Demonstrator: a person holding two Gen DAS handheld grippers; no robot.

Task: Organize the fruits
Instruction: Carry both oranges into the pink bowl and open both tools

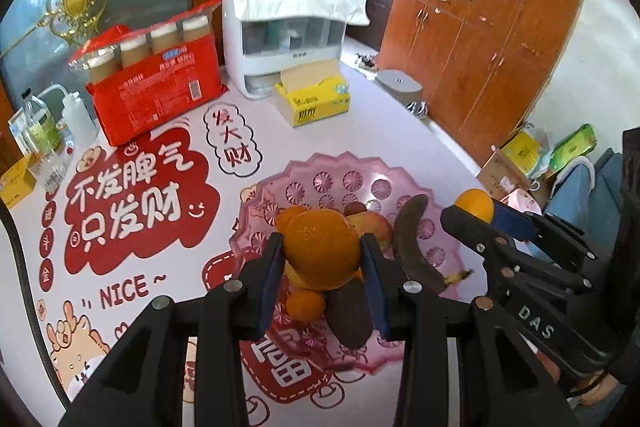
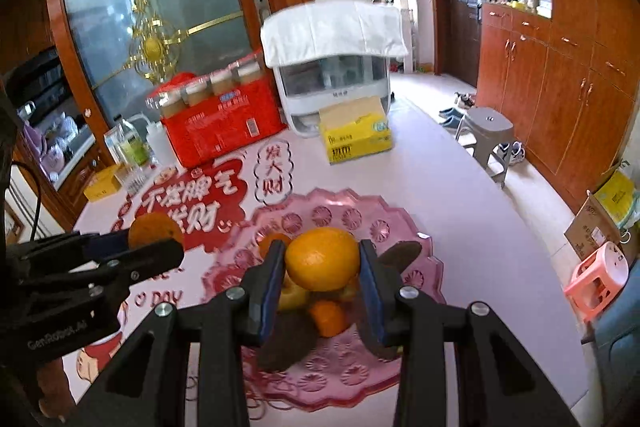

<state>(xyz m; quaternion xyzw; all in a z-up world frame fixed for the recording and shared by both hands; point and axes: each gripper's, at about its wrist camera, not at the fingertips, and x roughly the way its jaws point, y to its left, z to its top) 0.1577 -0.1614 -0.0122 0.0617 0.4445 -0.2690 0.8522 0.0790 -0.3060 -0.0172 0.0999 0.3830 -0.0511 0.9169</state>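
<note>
Two hand-held tongs hover over a pink scalloped fruit tray [image 2: 404, 223] on a table covered with a red-and-white printed cloth [image 1: 140, 187]. Each is pinching an orange. The left gripper [image 1: 322, 259] has its blue pads pressed on either side of a large, rough-skinned orange [image 1: 320, 251]; the right gripper [image 2: 322, 263] clamps a smoother orange [image 2: 322, 259] the same way. Both fruits appear to be lifted clear of the pile beneath them.

Left in the tray – a couple of small tangerines [image 1: 306, 305], a very dark, overripe banana [image 1: 412, 243], another brown elongated fruit [image 1: 350, 311] and what looks like an apple (partly hidden behind the raised orange).

Further back stand a red multipack of jars [image 1: 160, 83], a yellow tissue box [image 1: 316, 99] and a white appliance under a cloth [image 1: 288, 27].

My reading: this is the carrying step, with two oranges picked out of the mixed heap and held above it. No second dish or sorting spot is visible, so where they belong is unclear. The next move calls for steady pressure – round fruit can roll out of flat pads – and a gentle set-down before the pads part.
</note>
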